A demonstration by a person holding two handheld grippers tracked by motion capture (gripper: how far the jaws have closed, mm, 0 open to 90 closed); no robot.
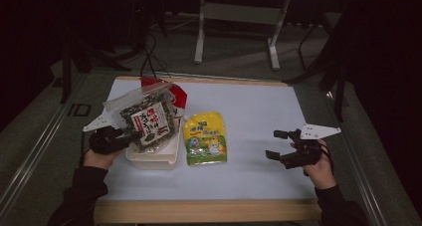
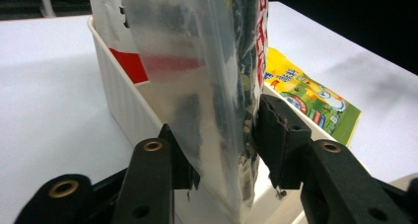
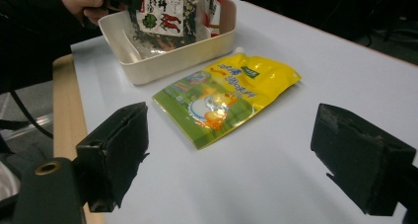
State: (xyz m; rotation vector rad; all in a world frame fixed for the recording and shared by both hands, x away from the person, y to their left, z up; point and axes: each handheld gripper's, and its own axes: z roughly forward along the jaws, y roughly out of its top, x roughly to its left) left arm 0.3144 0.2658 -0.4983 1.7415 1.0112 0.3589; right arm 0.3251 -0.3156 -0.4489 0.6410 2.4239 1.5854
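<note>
white table bears a cream tub just ahead of the left gripper, whose jaws stand partly open around a clear seaweed bag upright in the tub. yellow pouch lies flat ahead of the right gripper, jaws wide and empty.

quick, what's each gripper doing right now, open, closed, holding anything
Left gripper: jaws around the clear seaweed bag standing in the white bin; grip cannot be told.
Right gripper: open, holding nothing.
</note>
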